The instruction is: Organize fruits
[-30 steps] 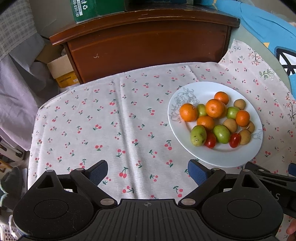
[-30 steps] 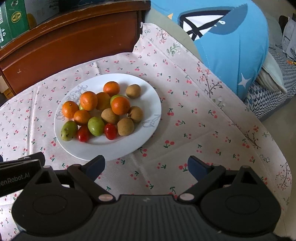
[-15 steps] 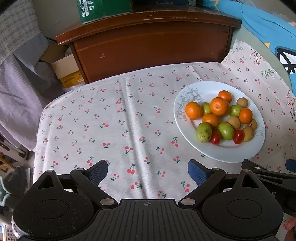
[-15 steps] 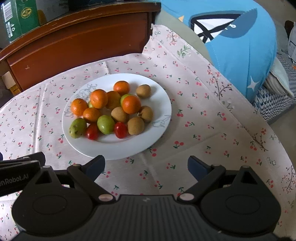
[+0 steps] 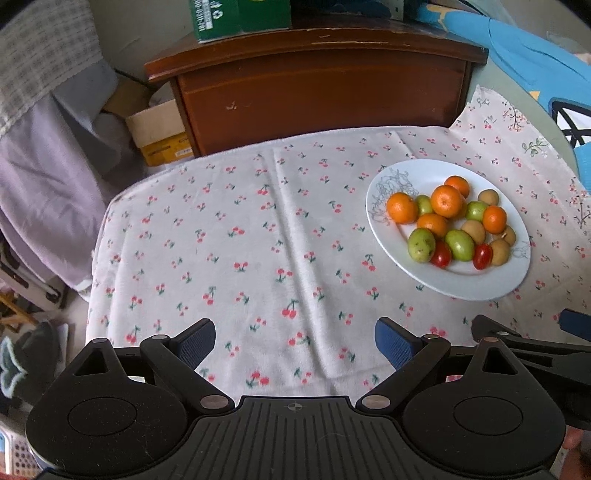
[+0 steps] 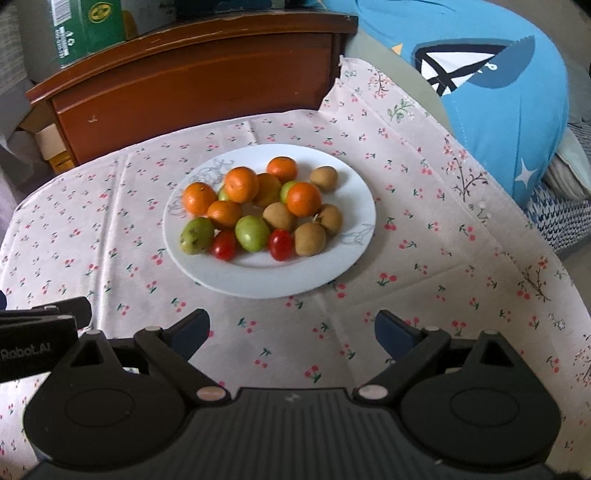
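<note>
- Left gripper (image 5: 295,338): jaws spread wide, nothing between them, hovering over bare cloth.
- Right gripper (image 6: 291,328): jaws also wide apart, holding nothing.
- Fruits all heaped on one white plate (image 6: 258,280): ahead and right of the left jaws, just ahead and slightly left of the right jaws.
- Mixed kinds touching: oranges (image 6: 241,184), green fruits (image 6: 252,233), brown kiwi-like fruits (image 6: 310,238), two cherry tomatoes (image 6: 281,244).
- Ambiguous stage: fruit on one plate fits gathered-up, or a mixed heap awaiting sorting by kind. Can't tell which.
- If a pick follows, my judgement: take an outer piece such as the brown one at the near right edge, come down straight, close gently; tomatoes squash, round fruit rolls.
- Neighbours touch, so a wide approach may knock others off the plate.
- Bench (image 5: 258,240) under a cherry-print cloth, creased; large free area ahead of the left jaws.
- Wooden cabinet (image 5: 325,96) beyond the bench, green box (image 5: 240,14) on it; blue cushion (image 6: 498,92) far right of the right jaws.
</note>
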